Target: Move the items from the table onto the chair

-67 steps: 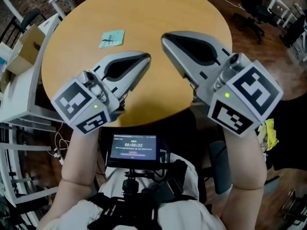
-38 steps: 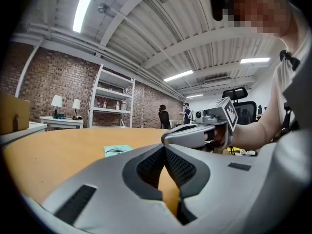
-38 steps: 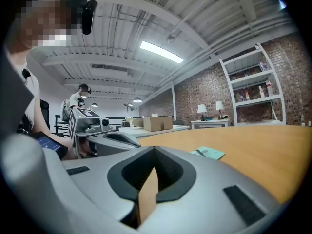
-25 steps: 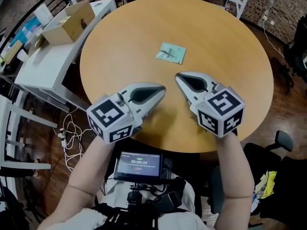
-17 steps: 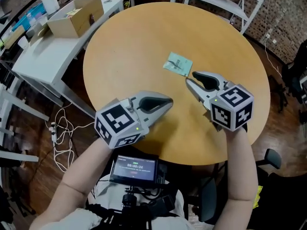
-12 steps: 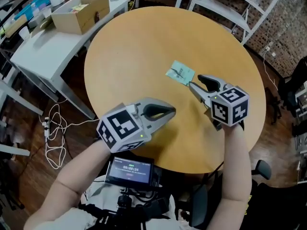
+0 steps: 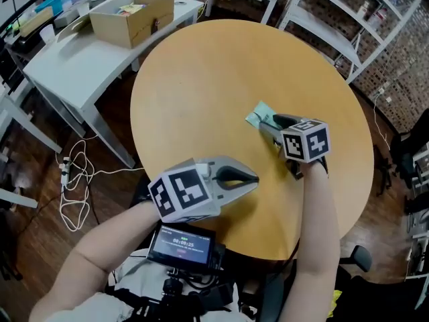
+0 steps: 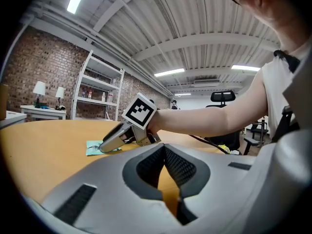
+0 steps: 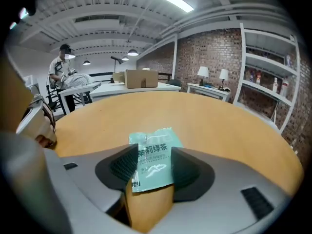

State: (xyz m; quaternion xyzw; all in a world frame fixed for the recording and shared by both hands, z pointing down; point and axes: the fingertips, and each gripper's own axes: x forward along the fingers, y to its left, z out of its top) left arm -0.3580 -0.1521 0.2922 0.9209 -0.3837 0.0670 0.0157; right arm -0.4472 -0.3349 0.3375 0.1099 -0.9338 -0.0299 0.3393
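On the right half of the round wooden tabletop (image 7: 201, 79) a green tea sachet (image 7: 257, 115) lies flat, its printed face up, well in from the near edge. Over it sits the right gripper (image 7: 268, 125), tilted down toward the wood, its marker cube raised behind on the near side. Its jaws have just been opening and now stand wide apart. The right gripper view shows the sachet lying between the two ribbed pads, one pad at each long side. The near end of the sachet reaches in between the jaws and the far end lies out past the tips. The pads flank the sachet without pressing on it, and it rests on the wood.

Nearer the person, close to the near edge of the tabletop and left of the right gripper, the left gripper (image 7: 253, 178) hangs roughly level above the wood. Its jaws are together at the tips with nothing between them, and bare wood shows through the gap behind the tips. Its own view looks across the tabletop at the right gripper and the sachet beyond.

Left of the tabletop stands a grey side table (image 7: 67, 66) with an open cardboard box (image 7: 131, 15) on it. White cables (image 7: 75, 180) trail on the dark floor beside it. White shelving (image 7: 348, 25) lines the brick wall on the far right
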